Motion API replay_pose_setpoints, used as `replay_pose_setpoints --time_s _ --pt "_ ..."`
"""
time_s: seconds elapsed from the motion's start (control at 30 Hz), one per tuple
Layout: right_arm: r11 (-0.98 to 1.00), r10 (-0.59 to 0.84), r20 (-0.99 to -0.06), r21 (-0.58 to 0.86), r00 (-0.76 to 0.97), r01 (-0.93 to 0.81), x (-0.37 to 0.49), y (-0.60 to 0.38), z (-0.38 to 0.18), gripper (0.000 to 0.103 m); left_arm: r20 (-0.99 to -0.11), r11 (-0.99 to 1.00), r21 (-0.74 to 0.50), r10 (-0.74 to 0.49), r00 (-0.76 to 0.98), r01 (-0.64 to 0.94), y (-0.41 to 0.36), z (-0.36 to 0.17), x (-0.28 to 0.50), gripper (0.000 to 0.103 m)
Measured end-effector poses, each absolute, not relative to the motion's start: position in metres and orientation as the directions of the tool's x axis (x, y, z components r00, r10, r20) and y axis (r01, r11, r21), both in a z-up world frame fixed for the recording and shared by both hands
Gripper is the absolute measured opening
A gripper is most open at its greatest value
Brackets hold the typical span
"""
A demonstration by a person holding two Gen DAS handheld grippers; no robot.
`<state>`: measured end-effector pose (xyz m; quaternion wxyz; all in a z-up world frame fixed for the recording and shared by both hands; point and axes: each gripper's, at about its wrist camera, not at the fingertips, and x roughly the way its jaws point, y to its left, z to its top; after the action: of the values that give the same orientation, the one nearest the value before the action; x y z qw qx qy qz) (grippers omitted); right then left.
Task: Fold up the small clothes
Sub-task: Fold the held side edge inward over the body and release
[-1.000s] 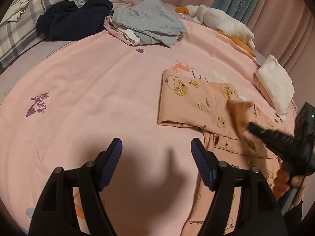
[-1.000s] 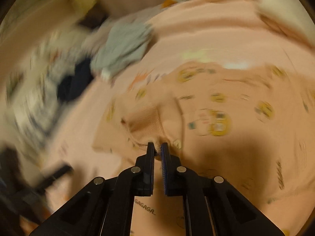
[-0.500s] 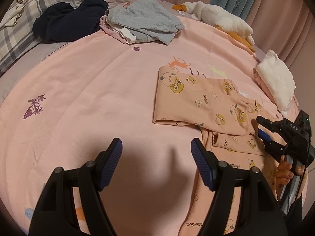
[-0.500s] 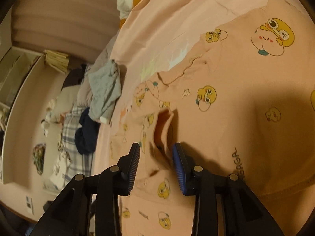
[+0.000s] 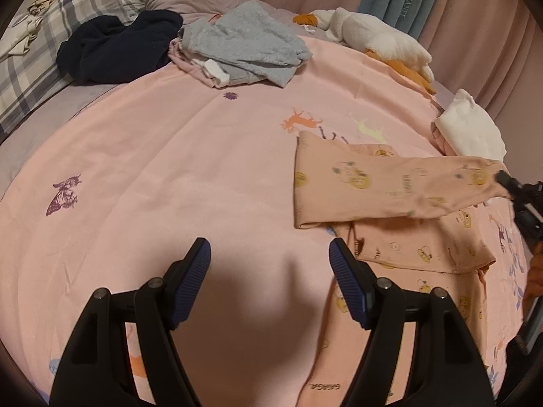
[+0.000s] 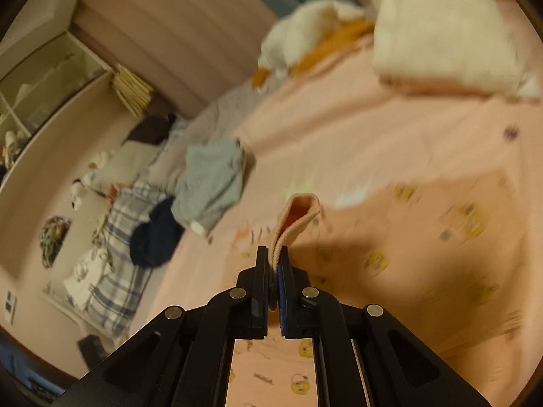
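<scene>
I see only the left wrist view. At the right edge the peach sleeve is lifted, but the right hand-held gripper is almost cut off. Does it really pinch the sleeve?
Observer: Yes. In the right wrist view the right hand-held gripper has just been closing, and it is shut on the sleeve's ribbed cuff, which sits between its jaws.
Operator: How much of the cuff is held?
Observer: Only one end. The rest of the cuff stands up beyond the jaws, with its opening visible.
Operator: What lies below that gripper?
Observer: More of the same printed garment, flat on the bed.
</scene>
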<state>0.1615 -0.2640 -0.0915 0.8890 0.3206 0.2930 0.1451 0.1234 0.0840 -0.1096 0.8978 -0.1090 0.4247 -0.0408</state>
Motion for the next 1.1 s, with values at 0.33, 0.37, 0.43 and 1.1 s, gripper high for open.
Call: replay_pose_setpoints --time_s 0.33,0.37,0.43,1.1 --pt "0.787 0.272 -0.553 0.599 0.787 0.150 0.145 -0.331 -0.134 0.006 -0.760 0.975 -0.204 -0.217 0.612 0.092 0.035 -0.108 0.150 0.072" --pt "0.786 0.257 -0.570 0.593 0.781 0.174 0.145 -0.335 -0.141 0.006 -0.764 0.973 -0.205 -0.227 0.604 0.106 0.028 -0.110 0.155 0.072" --pt "0.779 0.250 -0.593 0.593 0.765 0.205 0.145 -0.343 -0.153 0.006 -0.768 0.971 -0.205 -0.240 0.594 0.127 0.017 -0.113 0.161 0.072" --pt "0.918 0.138 -0.752 0.342 0.644 0.202 0.141 -0.325 -0.187 0.006 -0.816 0.948 -0.176 -0.292 0.499 0.267 -0.024 -0.156 0.184 0.029"
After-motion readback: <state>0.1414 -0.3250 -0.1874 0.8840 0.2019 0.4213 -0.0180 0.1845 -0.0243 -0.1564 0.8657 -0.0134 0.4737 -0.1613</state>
